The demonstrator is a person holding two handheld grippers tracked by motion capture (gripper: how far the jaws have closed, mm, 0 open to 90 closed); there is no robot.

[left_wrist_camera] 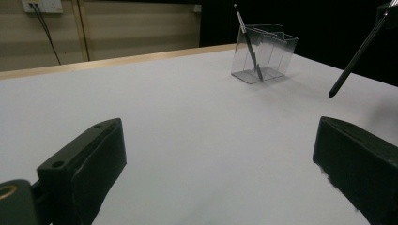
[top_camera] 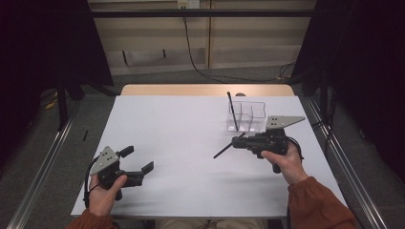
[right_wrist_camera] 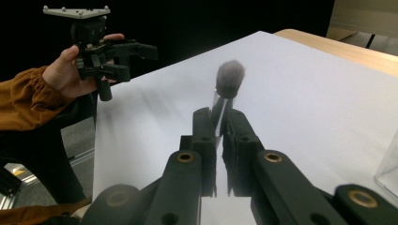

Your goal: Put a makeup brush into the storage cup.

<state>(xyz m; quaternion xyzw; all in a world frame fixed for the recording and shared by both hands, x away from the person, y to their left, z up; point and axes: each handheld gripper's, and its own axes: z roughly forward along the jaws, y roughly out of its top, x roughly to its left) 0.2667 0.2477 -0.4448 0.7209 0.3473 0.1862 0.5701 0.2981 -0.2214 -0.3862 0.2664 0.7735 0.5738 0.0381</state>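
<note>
My right gripper (top_camera: pixel 237 141) is shut on a slim dark brush (top_camera: pixel 223 150) that slants down and to the left above the white table (top_camera: pixel 181 129). In the right gripper view the jaws (right_wrist_camera: pixel 218 123) pinch the brush (right_wrist_camera: pixel 229 79), whose far end looks grey and blurred. A clear divided holder (top_camera: pixel 246 116) stands just behind that gripper, with a second dark brush (top_camera: pixel 232 110) leaning upright in it. My left gripper (top_camera: pixel 137 160) hovers open over the table's near left part, nothing between its jaws (left_wrist_camera: pixel 220 173). The left gripper view shows the holder (left_wrist_camera: pixel 267 58) and the held brush (left_wrist_camera: pixel 357 54).
The white sheet leaves a wooden strip (top_camera: pixel 205 89) bare along the table's far edge. Metal rails (top_camera: pixel 40 171) run along the floor on both sides. Cables (top_camera: pixel 200 67) trail over the floor beyond the table. The left gripper (right_wrist_camera: pixel 137 60) and its hand are in the right gripper view.
</note>
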